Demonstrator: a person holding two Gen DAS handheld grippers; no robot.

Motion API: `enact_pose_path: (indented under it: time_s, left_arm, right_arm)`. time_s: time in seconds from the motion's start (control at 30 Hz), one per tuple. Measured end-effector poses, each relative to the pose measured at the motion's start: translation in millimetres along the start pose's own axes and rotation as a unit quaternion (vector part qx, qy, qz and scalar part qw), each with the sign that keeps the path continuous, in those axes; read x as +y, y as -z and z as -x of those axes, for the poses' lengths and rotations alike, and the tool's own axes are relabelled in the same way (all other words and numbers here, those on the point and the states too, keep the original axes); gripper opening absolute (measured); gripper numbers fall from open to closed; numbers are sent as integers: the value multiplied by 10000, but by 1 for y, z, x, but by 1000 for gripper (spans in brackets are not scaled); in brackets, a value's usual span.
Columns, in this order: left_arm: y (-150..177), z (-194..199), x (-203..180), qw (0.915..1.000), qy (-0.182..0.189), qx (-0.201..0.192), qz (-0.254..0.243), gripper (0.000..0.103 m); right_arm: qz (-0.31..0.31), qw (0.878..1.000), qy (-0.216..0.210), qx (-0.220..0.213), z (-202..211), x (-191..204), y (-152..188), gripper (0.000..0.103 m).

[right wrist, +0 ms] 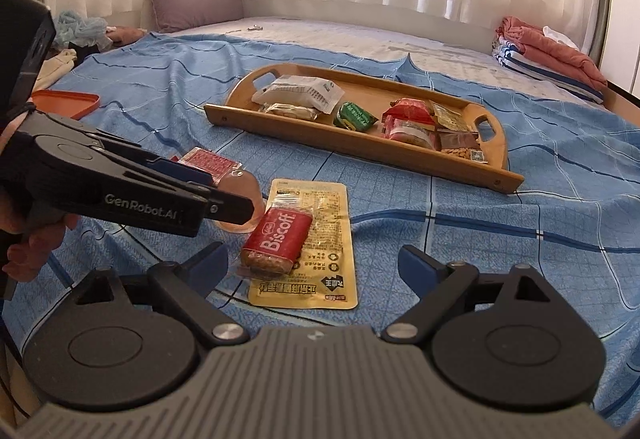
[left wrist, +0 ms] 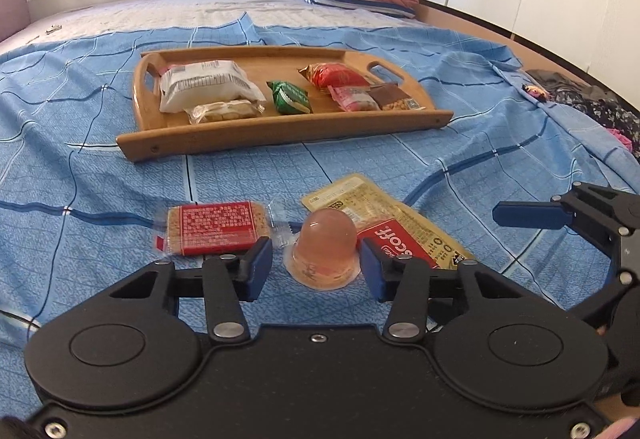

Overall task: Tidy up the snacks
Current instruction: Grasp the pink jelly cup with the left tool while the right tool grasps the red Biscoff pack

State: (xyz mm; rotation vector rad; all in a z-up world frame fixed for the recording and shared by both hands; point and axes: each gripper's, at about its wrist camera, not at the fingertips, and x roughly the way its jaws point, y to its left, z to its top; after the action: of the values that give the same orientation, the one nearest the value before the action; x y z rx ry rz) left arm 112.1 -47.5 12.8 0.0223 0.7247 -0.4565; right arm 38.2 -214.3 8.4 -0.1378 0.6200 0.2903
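- The left gripper (left wrist: 317, 265) points down at the bed; its blue pads sit on either side of a pink jelly cup (left wrist: 324, 251), close against its flat rim. Whether the pads actually press on the cup cannot be told.
- The jelly cup stands dome-up on the blue checked sheet (left wrist: 100, 167), between a red cracker pack (left wrist: 218, 229) and a red Biscoff biscuit (right wrist: 278, 241).
- The Biscoff biscuit lies on top of a flat yellow pouch (right wrist: 316, 275), just beside the cup.
- The right gripper (right wrist: 314, 267) hangs above the sheet with its fingers spread wide and nothing between them; the yellow pouch and biscuit lie just in front of it.
- A wooden tray (left wrist: 280, 133) rests farther back on the sheet, well apart from the loose snacks.
- In the tray lie a white bag (left wrist: 200, 83), a clear biscuit pack (left wrist: 224, 111), a green packet (left wrist: 290, 97), red packets (left wrist: 340, 76) and a brown nut pack (left wrist: 396, 97).
- A hand (right wrist: 36, 239) grips the left gripper's handle.
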Motion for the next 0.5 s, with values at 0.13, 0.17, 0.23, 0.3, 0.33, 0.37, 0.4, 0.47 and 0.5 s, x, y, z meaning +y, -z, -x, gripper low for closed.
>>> enact_pose_path:
  time_s: [0.13,0.17,0.23,0.3,0.33,0.37,0.4,0.47,0.5]
  left_arm:
    - [0,-7,-3,10000,-39,-7,-13,40]
    - [-1,-8,-4,10000,-40,-13,-21,39]
    - [-1,-10,-5,10000,-67,-19,-31,38]
    - [-2,-11,-4,10000,-58,-12,-12,38]
    - [-2,-10,-4,10000,-58,-16,-2,36]
    - [-2,-9,-4,10000,-57,-25,-4,34]
    - [-3,-7,-4,9999,-97,-40,-27,34]
    - [-3,-4,-4,9998,-171,-44,-96,34]
    - [-3,-3,-3,9997,-200,-38,-95,34]
  right_arm:
    - [116,9999,-30,6,-4,9,3,96]
    - [128,9999,-53,13,-5,11,3,96]
    - [139,9999,-77,21,-7,13,2,95]
    - [147,9999,-86,14,-9,15,1,95]
    - [136,9999,-86,9,-10,15,0,94]
    - [116,9999,-92,5,-11,16,-1,94]
    - [93,9999,-97,0,-12,16,-1,94]
    - [35,10000,-93,3,-14,16,-3,92]
    - [6,10000,-84,18,-15,16,-3,91]
